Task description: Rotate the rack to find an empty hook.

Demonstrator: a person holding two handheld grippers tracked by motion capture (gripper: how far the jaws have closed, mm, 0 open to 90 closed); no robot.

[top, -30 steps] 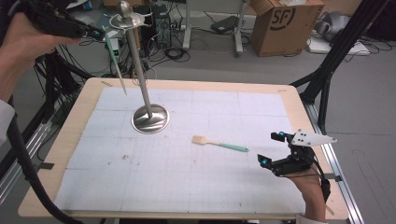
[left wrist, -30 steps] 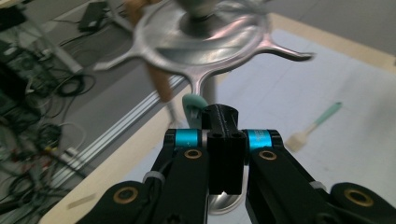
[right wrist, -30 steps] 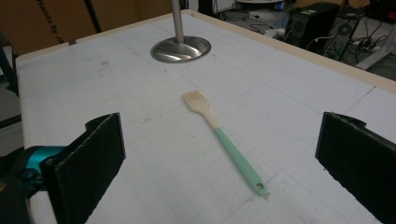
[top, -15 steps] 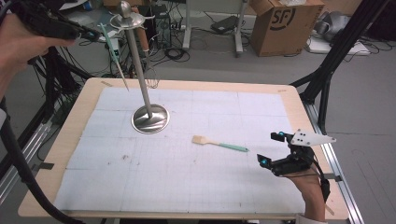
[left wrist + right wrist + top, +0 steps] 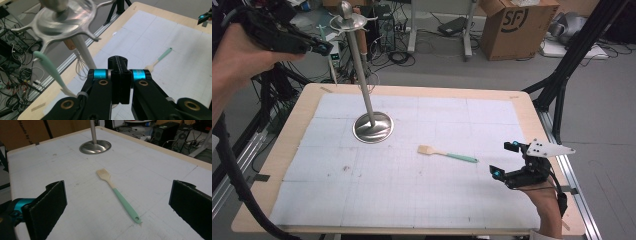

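Note:
A steel stand rises from a round base (image 5: 373,127) at the back left of the table, with hooks at its top (image 5: 347,21). From one hook hangs a mint green spatula (image 5: 50,70). My left gripper (image 5: 326,49) is held high beside that top, its jaws shut (image 5: 119,65) with nothing between them. A pastry brush (image 5: 447,154) with a mint handle lies flat mid-table. My right gripper (image 5: 503,159) rests low at the front right, open, and points at the brush (image 5: 117,195) from a short way off.
A whisk and a wooden handle (image 5: 71,45) hang behind the stand's pole. The white gridded mat (image 5: 422,200) covers the wooden table top. Cables, a cardboard box (image 5: 512,25) and black tripod legs (image 5: 572,60) stand on the floor beyond the far edge.
My left gripper has shifted a little beside the top of the stand. The right gripper, the brush and the stand have kept their places.

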